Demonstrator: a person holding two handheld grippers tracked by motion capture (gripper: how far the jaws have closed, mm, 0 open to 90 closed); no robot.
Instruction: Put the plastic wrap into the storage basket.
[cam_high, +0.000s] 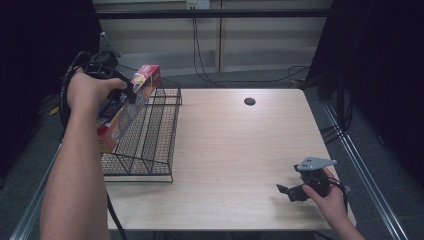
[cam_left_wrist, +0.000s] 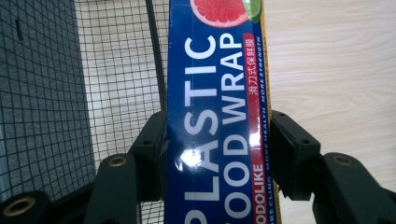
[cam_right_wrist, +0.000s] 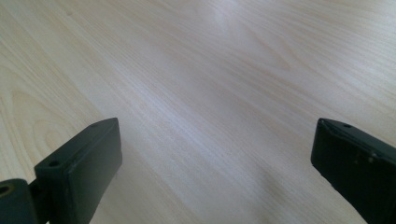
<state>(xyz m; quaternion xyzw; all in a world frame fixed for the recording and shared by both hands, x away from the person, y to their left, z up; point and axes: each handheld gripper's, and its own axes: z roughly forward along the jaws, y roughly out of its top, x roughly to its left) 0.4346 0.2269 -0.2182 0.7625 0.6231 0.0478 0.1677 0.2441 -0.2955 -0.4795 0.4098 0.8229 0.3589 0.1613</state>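
Your left hand-held gripper (cam_high: 127, 92) pinches a long box of plastic food wrap (cam_high: 129, 106), with one black jaw pressed flat against each long side of the box. In the left gripper view the box (cam_left_wrist: 217, 116) runs straight up between the jaws, its blue face with white lettering turned toward the camera and a picture of a cut grapefruit at the far end. You hold the box over the black wire rack (cam_high: 150, 135), slanting along the rack's left side, its red end raised toward the rack's back corner and its yellow end lower, toward the rack's front left; whether the box touches the wire you cannot tell from here. The rack stands on the left part of the table (cam_high: 235, 150), and in the left gripper view its mesh (cam_left_wrist: 116, 70) lies just behind and to the left of the box. Your left hand (cam_high: 90, 90) wraps the gripper body beside the rack's back left corner. Your right hand-held gripper (cam_high: 287, 191) lies well away from the rack, near the table's front right corner, with your right hand (cam_high: 327, 197) on it and its jaws spread wide and pointing toward the rack's side of the table. In the right gripper view those jaws stand far apart over bare pale wood (cam_right_wrist: 210, 93), gripping nothing.
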